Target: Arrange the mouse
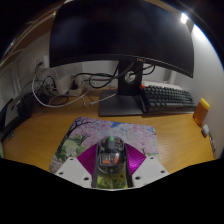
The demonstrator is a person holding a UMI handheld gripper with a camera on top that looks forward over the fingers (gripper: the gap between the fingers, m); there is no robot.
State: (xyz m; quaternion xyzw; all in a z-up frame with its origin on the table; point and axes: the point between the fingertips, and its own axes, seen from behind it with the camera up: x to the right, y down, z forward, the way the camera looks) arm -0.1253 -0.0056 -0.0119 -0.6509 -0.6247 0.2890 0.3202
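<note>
A dark mouse (111,157) with a small green light near its front sits between my two fingers. My gripper (111,150) is shut on it, and the magenta pads (90,157) press on both its sides. Mouse and fingers are over the near part of a mouse mat (88,131) printed with pink blossom, which lies on the wooden desk (180,130). I cannot tell whether the mouse rests on the mat or is held just above it.
A large dark monitor (120,35) on a stand (127,88) fills the back. A black keyboard (168,97) lies to the right behind the mat, with an orange object (202,111) beyond it. Cables and a power strip (58,92) lie at the back left.
</note>
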